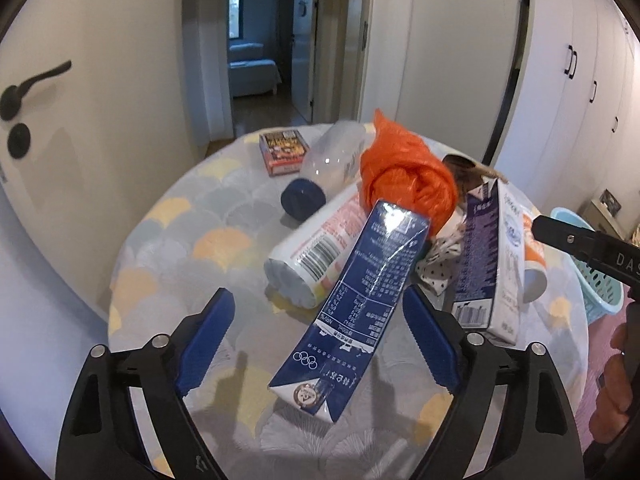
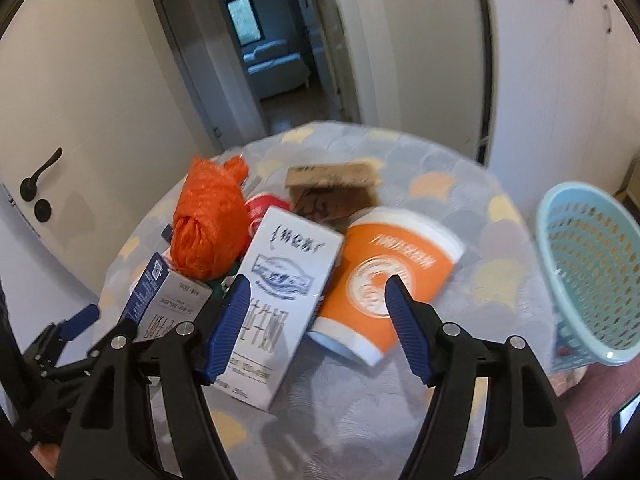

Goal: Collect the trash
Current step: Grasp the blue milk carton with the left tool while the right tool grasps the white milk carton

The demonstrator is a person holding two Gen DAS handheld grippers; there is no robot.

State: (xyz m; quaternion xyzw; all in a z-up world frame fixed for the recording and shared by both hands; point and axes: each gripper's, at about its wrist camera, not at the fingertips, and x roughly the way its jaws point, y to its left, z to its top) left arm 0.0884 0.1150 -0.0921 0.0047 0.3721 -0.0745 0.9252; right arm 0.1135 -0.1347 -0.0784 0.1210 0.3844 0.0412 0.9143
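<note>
Trash lies in a heap on the round table (image 1: 168, 264). In the left wrist view my left gripper (image 1: 320, 300) is open around a blue milk carton (image 1: 360, 296) that leans on a white plastic bottle (image 1: 308, 256). Behind are an orange plastic bag (image 1: 404, 176), a clear bottle with a blue cap (image 1: 320, 172) and a white-purple carton (image 1: 488, 264). In the right wrist view my right gripper (image 2: 316, 292) is open above a white milk carton (image 2: 280, 292) and an orange paper cup (image 2: 384, 280), touching neither. The orange bag (image 2: 208, 224) lies behind the white carton.
A light blue perforated basket (image 2: 588, 276) stands off the table's right edge; it also shows in the left wrist view (image 1: 596, 284). A small red box (image 1: 284, 150) lies at the table's far side. A brown cardboard piece (image 2: 332, 188) lies behind the cup. White doors and cupboards surround the table.
</note>
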